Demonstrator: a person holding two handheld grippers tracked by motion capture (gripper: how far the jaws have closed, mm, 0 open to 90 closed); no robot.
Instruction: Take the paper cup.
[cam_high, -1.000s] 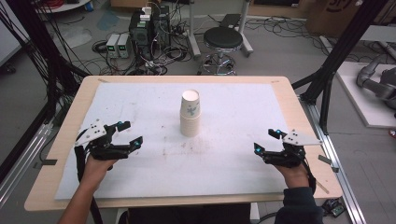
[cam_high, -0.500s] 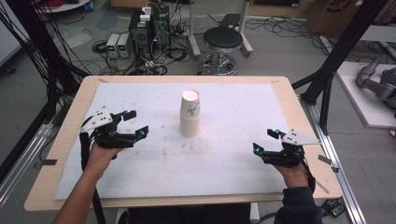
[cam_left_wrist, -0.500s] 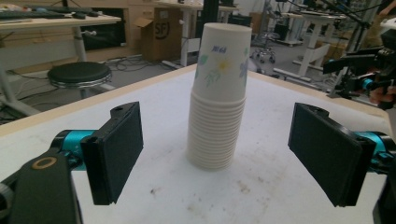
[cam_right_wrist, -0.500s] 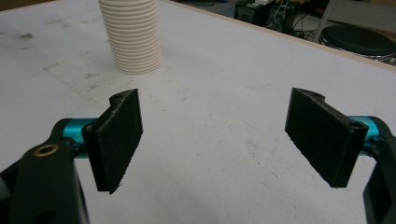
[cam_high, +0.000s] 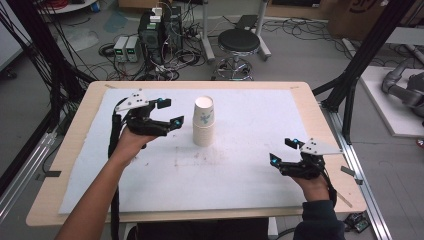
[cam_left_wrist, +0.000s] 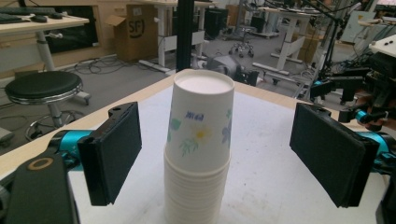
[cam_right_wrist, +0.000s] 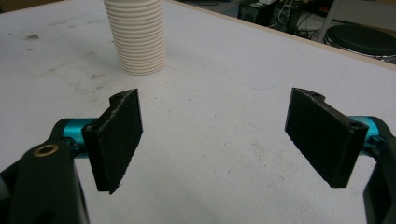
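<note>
The stack of paper cups (cam_high: 203, 122) stands upright near the middle of the white mat (cam_high: 240, 175), and the left gripper (cam_high: 166, 114) faces it with jaws wide apart, probably to take the top cup. In the left gripper view the stack (cam_left_wrist: 200, 140) is between the two pads but touches neither. The right gripper (cam_high: 284, 152) waits well apart from the stack, its jaws also open.

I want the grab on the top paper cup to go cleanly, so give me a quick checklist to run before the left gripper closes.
1. Left gripper open wide enough for the cup: ok, jaws stand well apart.
2. Stack of paper cups lined up between the jaws: ok in the left gripper view.
3. Jaws touching the cup: not ok, gaps on both sides.
4. Stack upright on the white mat: ok.
5. Right gripper out of the way: ok, open, near the table's right edge.
6. Top cup loose in the stack: cannot tell.
</note>
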